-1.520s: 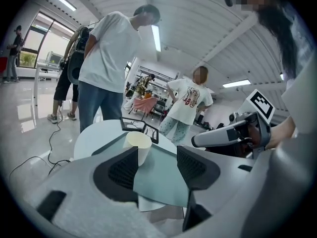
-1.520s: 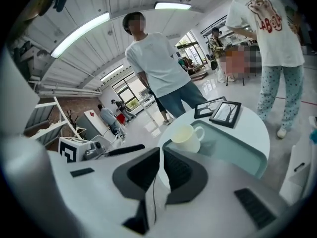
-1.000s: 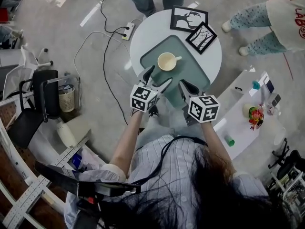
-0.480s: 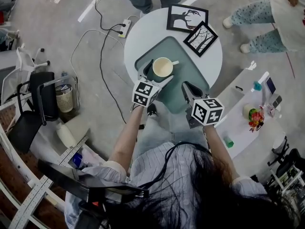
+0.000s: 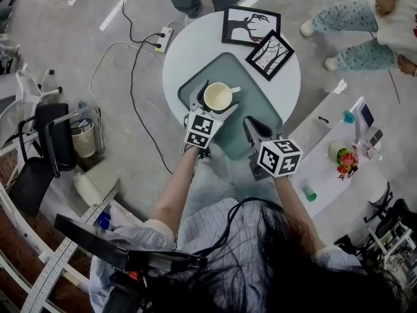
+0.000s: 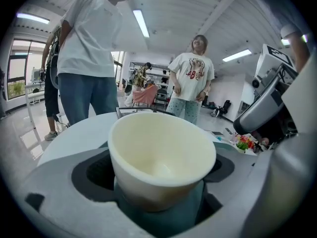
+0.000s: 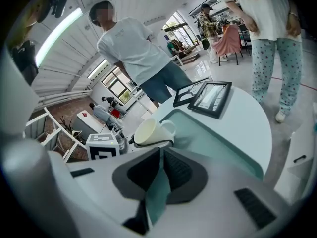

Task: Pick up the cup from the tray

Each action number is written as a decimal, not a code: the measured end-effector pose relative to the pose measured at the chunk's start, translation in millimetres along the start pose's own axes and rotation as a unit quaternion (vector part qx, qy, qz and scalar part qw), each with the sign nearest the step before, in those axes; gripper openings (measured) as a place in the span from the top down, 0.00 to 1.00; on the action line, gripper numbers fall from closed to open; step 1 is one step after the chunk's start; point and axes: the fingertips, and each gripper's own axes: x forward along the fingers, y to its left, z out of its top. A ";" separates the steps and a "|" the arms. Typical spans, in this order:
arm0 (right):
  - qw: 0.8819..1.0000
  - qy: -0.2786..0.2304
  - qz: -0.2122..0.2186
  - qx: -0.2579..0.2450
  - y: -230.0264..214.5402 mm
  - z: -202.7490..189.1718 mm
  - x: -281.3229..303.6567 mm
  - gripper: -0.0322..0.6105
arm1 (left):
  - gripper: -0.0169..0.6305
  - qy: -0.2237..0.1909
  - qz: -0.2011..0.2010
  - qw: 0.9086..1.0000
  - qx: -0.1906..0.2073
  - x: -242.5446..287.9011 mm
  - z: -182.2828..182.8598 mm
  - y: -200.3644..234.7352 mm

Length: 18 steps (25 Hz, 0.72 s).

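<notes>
A cream cup (image 5: 218,96) with a handle stands upright on the grey-green tray (image 5: 257,100) on the round white table. My left gripper (image 5: 215,104) reaches over the tray's near edge, one finger on each side of the cup. Its jaws are opening. In the left gripper view the cup (image 6: 161,157) fills the space between the dark pads (image 6: 94,175), with gaps at both sides. My right gripper (image 5: 251,122) hovers over the tray's near right part, jaws shut with nothing held. From the right gripper (image 7: 161,155) view, the cup (image 7: 148,131) stands ahead to the left.
Two black-framed pictures (image 5: 251,25) (image 5: 270,54) lie at the table's (image 5: 189,47) far side. A power strip (image 5: 163,39) and cables lie on the floor to the left. People stand beyond the table and at the right. A long white side table (image 5: 339,158) with small items stands at the right.
My left gripper has moved forward until its fingers flank the cup, and its jaws have spread wider. The right gripper has stayed shut near the tray's near edge.
</notes>
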 end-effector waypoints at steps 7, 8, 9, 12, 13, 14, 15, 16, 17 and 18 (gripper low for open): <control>1.000 -0.010 -0.017 0.021 -10.3 -0.9 -4.1 0.89 | 0.25 0.010 0.003 1.000 0.010 13.1 -6.1 -3.2; 1.000 -0.012 -0.018 0.022 -11.1 -1.2 -4.7 0.89 | 0.25 0.008 0.003 1.000 0.009 12.1 -4.6 -2.7; 0.999 -0.013 -0.019 0.023 -11.2 -1.1 -5.1 0.89 | 0.26 0.007 0.006 1.000 0.009 10.7 -3.8 -1.8; 0.999 -0.016 -0.019 0.025 -10.4 -2.9 -7.5 0.89 | 0.26 0.012 0.019 1.000 0.007 5.2 -9.1 -1.9; 0.999 -0.016 -0.019 0.025 -10.5 -3.9 -8.5 0.88 | 0.26 0.012 0.022 1.000 0.007 3.3 -10.0 -2.9; 0.999 -0.016 -0.020 0.024 -10.6 -4.7 -9.7 0.89 | 0.26 0.010 0.023 1.000 0.007 1.4 -9.5 -4.3; 0.999 -0.016 -0.020 0.023 -10.4 -5.3 -11.0 0.89 | 0.26 0.007 0.023 1.000 0.007 -1.0 -7.3 -6.1; 0.999 -0.016 -0.020 0.022 -9.8 -5.9 -12.4 0.89 | 0.26 0.003 0.023 1.000 0.009 -4.1 -3.2 -8.1; 0.999 -0.017 -0.020 0.020 -8.7 -6.6 -13.6 0.89 | 0.26 -0.003 0.023 1.000 0.012 -8.1 2.9 -9.7; 0.999 -0.018 -0.019 0.018 -7.3 -7.6 -14.7 0.89 | 0.26 -0.009 0.023 1.000 0.018 -12.8 10.4 -10.9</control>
